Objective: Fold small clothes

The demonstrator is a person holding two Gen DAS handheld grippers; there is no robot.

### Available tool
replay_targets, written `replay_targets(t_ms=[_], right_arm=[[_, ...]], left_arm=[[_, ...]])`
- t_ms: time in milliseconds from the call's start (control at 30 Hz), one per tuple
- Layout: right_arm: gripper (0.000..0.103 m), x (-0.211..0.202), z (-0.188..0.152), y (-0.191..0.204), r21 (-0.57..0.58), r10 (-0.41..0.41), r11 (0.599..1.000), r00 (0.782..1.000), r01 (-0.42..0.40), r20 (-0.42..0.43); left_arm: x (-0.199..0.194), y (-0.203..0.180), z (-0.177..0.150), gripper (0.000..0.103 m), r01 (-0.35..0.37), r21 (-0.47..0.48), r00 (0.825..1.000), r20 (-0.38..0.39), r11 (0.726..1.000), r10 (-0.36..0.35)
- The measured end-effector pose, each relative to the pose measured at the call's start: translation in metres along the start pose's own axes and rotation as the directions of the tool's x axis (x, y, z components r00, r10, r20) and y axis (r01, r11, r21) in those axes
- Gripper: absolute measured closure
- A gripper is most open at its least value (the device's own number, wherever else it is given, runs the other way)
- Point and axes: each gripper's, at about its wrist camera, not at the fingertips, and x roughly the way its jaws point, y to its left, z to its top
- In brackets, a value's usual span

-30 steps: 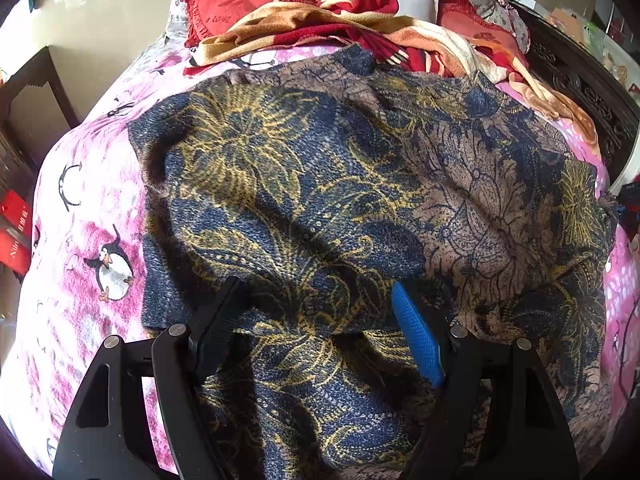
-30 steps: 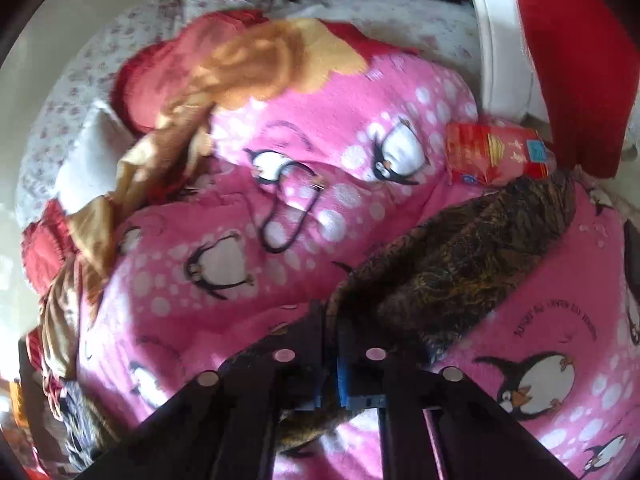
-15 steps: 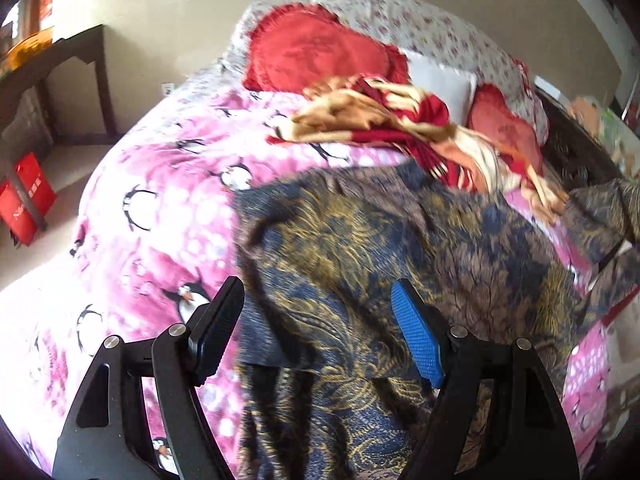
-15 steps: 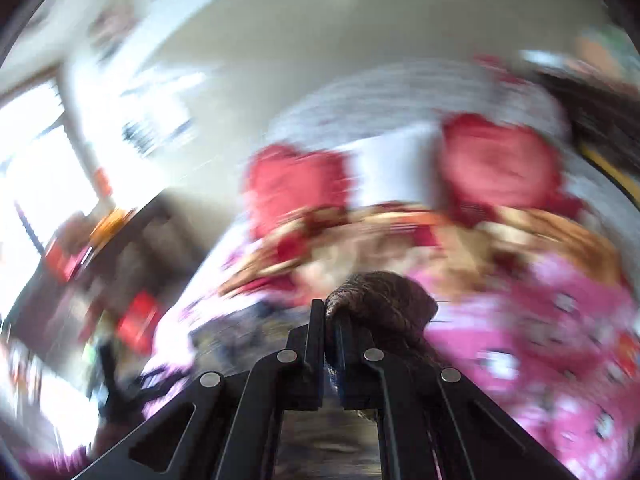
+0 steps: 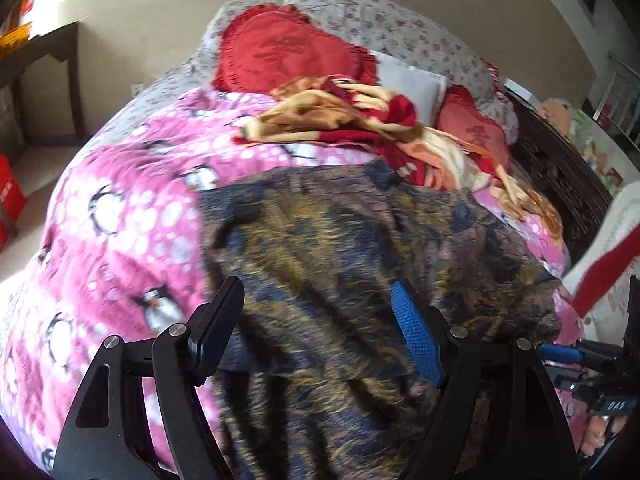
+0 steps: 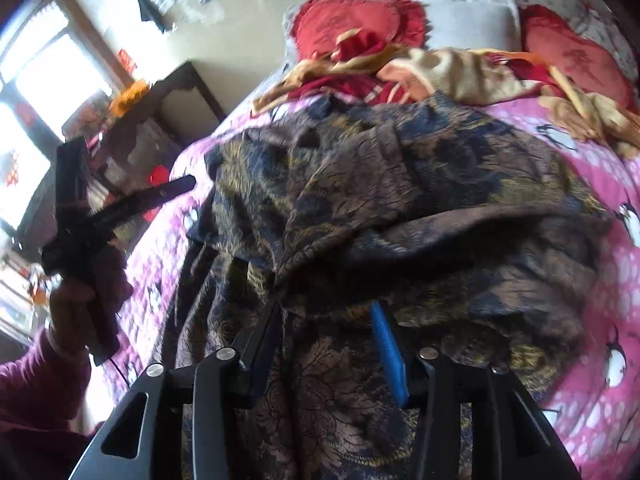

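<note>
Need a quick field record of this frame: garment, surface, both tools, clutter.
garment: dark blue-and-gold patterned cloth, spread on the bed with one side folded over
surface: pink penguin blanket
left tool: open, above the cloth, holding nothing
right tool: jaws opening, cloth fold just ahead, not pinched
clutter: red-and-tan blanket and red cushions at the head of the bed
fold state: partly folded, rumpled

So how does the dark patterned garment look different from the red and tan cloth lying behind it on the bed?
The dark garment is navy and brown with gold leaf patterns; the red and tan cloth is bright and warm-toned. The garment lies nearer, folded over itself in a broad heap, while the cloth is strung out in a crumpled band by the red cushions. Both rest on the pink penguin blanket.
</note>
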Motion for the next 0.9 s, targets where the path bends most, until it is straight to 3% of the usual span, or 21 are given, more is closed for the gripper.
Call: replay_targets(t_ms=[133,233,300,400,467,500,533,567,600,667,767,833,900], right_arm=[[0.049,-0.028,-0.008,-0.012,0.043,-0.027,0.999,0.997,0.024,0.074],[0.048,-0.038,-0.017,-0.027,0.100,-0.035,0.995,0.995,0.025,0.093],[0.048,-0.043,-0.023,-0.036,0.134,-0.034,0.991,0.995,0.021,0.097],[0.048,-0.047,-0.031,-0.047,0.177,-0.029,0.984,0.994,0.010,0.106],[0.048,-0.054,-0.035,-0.053,0.193,-0.027,0.981,0.993,0.005,0.114],[0.048,-0.056,-0.037,-0.055,0.200,-0.027,0.980,0.993,0.003,0.119],[0.048,-0.058,-0.038,-0.057,0.210,-0.027,0.978,0.992,0.001,0.125],[0.048,-0.059,-0.038,-0.060,0.222,-0.031,0.975,0.991,0.001,0.133],[0.048,-0.060,-0.038,-0.061,0.226,-0.036,0.974,0.990,0.004,0.137],[0.048,-0.063,-0.037,-0.062,0.224,-0.068,0.974,0.987,0.035,0.144],[0.048,-0.069,-0.036,-0.061,0.195,-0.128,0.976,0.979,0.096,0.161],[0.048,-0.068,-0.035,-0.060,0.161,-0.187,0.974,0.969,0.161,0.160],[0.048,-0.061,-0.033,-0.059,0.122,-0.260,0.962,0.955,0.244,0.142]], left_arm=[[0.010,-0.045,-0.003,0.026,0.094,0.094,0.995,-0.020,0.991,-0.093],[0.020,-0.084,-0.016,0.026,0.166,0.184,0.985,-0.074,0.969,-0.155],[0.031,-0.108,-0.029,0.026,0.137,0.265,0.988,-0.108,0.954,-0.112],[0.054,-0.134,-0.044,0.026,0.003,0.397,0.994,-0.104,0.918,0.042],[0.070,-0.142,-0.044,0.027,-0.059,0.429,0.990,-0.090,0.901,0.108],[0.077,-0.144,-0.042,0.034,-0.063,0.431,0.988,-0.101,0.900,0.118],[0.081,-0.142,-0.039,0.044,-0.048,0.421,0.987,-0.118,0.906,0.107],[0.085,-0.140,-0.033,0.068,-0.015,0.395,0.986,-0.145,0.919,0.078],[0.086,-0.134,-0.027,0.082,0.008,0.361,0.984,-0.167,0.933,0.056],[0.073,-0.116,-0.005,0.092,0.066,0.243,0.987,-0.159,0.968,-0.028],[0.029,-0.077,0.030,0.092,0.122,0.076,0.992,-0.018,0.990,-0.121],[0.004,-0.050,0.043,0.092,0.114,0.005,0.991,0.071,0.993,-0.114],[-0.004,-0.025,0.046,0.092,0.076,-0.041,0.993,0.092,0.996,-0.072]])
